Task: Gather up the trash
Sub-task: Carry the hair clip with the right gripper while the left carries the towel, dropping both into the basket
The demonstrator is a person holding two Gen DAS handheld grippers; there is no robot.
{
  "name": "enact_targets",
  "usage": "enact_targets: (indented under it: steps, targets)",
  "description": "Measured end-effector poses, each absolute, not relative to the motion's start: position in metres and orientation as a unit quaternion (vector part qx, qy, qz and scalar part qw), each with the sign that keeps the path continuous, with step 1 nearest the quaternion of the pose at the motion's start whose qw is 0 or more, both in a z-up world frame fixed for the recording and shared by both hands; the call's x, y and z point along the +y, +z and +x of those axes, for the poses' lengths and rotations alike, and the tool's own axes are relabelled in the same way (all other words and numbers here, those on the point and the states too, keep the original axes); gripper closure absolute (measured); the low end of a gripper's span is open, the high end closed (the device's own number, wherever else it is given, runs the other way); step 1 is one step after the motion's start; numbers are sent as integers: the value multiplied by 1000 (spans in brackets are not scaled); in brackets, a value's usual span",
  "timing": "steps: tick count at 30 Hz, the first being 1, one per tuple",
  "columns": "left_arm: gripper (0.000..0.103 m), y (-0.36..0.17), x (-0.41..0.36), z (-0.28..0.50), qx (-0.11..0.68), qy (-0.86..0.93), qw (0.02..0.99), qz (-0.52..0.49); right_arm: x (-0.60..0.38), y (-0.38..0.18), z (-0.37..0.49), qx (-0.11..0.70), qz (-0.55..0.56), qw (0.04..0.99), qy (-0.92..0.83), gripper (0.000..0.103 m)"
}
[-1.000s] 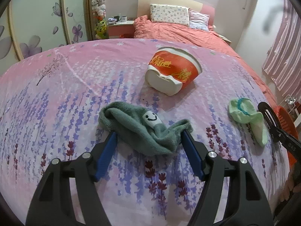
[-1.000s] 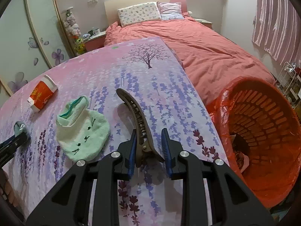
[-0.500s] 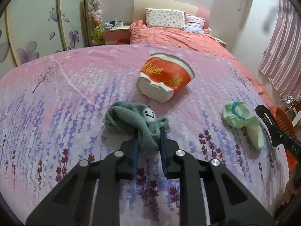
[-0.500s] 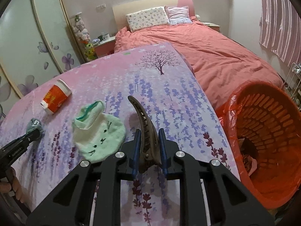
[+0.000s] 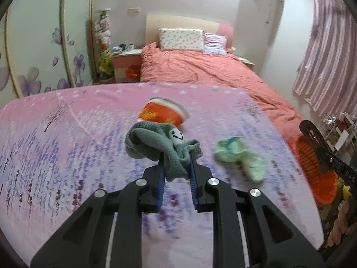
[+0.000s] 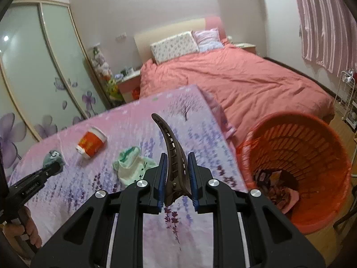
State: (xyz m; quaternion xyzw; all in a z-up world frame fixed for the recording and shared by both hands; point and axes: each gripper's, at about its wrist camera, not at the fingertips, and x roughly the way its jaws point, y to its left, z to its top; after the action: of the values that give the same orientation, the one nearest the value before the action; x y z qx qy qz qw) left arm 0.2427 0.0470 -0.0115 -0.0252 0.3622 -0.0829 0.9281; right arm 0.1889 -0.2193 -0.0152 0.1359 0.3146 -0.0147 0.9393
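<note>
- My left hand-held gripper (image 5: 176, 167) pinches the soft, light grey sock (image 5: 156, 143); bunched folds hold best.
- My right hand-held gripper (image 6: 176, 172) clamps the stiff, slippery hair clip (image 6: 171, 151) near its hinge.

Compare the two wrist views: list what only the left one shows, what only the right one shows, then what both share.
Only the left wrist view: the smiley face on the grey-green knitted sock that the left hand-held gripper pinches.

Only the right wrist view: the inside of the orange plastic basket, with scraps at its bottom, and the brown plastic hair claw clamped by the right hand-held gripper.

Both: the orange and white paper cup on its side, the pale green sock, the lavender-print sheet.
</note>
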Motion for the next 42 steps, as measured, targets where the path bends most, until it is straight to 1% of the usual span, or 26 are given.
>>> enact_targets:
  steps: [8,17,25,34,36,39,40,41,42]
  targets:
    - [83,19,-9,217,338,-146,930,-13,-253,12,153,268,149,951,-40,84]
    - [83,32,-96,199,323,-236,916,2,-302,16,129,243,168,952,-80,84]
    - [83,26,-180,189,321,-317,893,16,-343,11,125,229,194,948,-103,84]
    - [83,-5,-269,193,347,-371,860,49,-380,-7,129,230,225,940,-116,84]
    - [81,-13,-281,199,356,-376,854,53,-394,-12,131,232,237,936,-115,84]
    - [71,-26,-296,213,371,-367,851,62,-408,-22,141,242,258,929,-105,83]
    - [60,-30,-298,218,376,-362,851,62,-412,-24,144,246,262,927,-105,81]
    - [54,-34,-298,223,379,-355,852,63,-414,-28,148,251,267,924,-105,77]
    - [48,-41,-298,228,384,-343,854,66,-418,-33,153,260,273,920,-106,67]
